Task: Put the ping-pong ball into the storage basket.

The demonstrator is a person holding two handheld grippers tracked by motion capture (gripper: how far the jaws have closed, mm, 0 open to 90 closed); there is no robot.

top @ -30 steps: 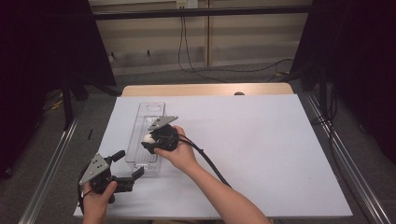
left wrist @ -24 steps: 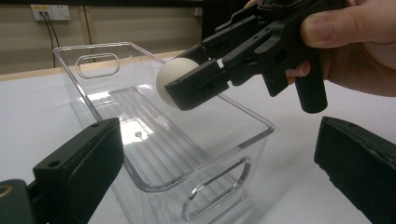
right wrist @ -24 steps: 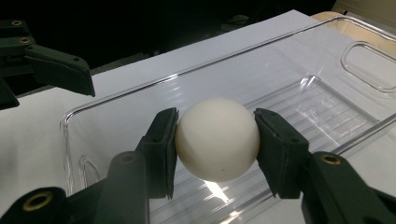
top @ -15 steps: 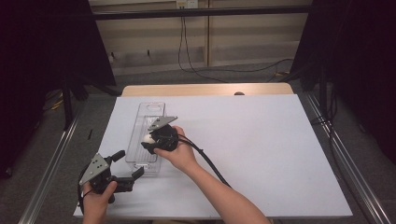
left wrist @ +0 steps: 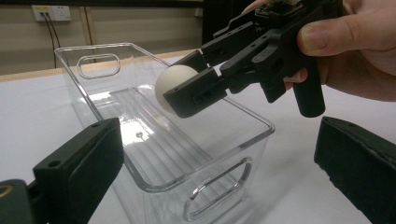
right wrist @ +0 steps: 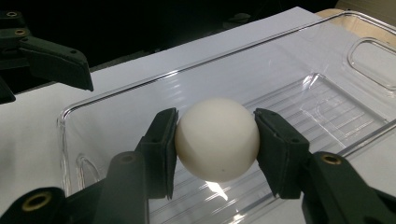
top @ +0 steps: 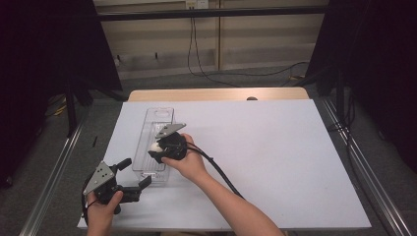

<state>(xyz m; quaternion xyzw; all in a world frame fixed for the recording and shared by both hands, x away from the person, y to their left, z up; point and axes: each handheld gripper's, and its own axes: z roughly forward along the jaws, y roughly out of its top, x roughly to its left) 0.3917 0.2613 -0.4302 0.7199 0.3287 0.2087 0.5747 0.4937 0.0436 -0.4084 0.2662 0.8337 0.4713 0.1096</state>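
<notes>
The right tongs [right wrist: 217,140] are clamped on a white ball [right wrist: 217,139], one black pad pressed to each side, holding it above the near end of a clear plastic bin [right wrist: 299,60] without touching its ribbed floor. In the high view, the right tongs [top: 156,150] and ball [top: 156,146] sit over the bin [top: 160,115], which lies lengthwise on the white table [top: 275,162], toward 10 o'clock from its centre. The left tongs [top: 134,178] rest on the table at about 7 o'clock from the bin, just beside its near end, jaws apart and holding nothing. Seen from the left tongs, the ball [left wrist: 173,84] hangs over the bin's [left wrist: 154,186] open top in the right tongs [left wrist: 187,91], held by a hand [left wrist: 355,51].
</notes>
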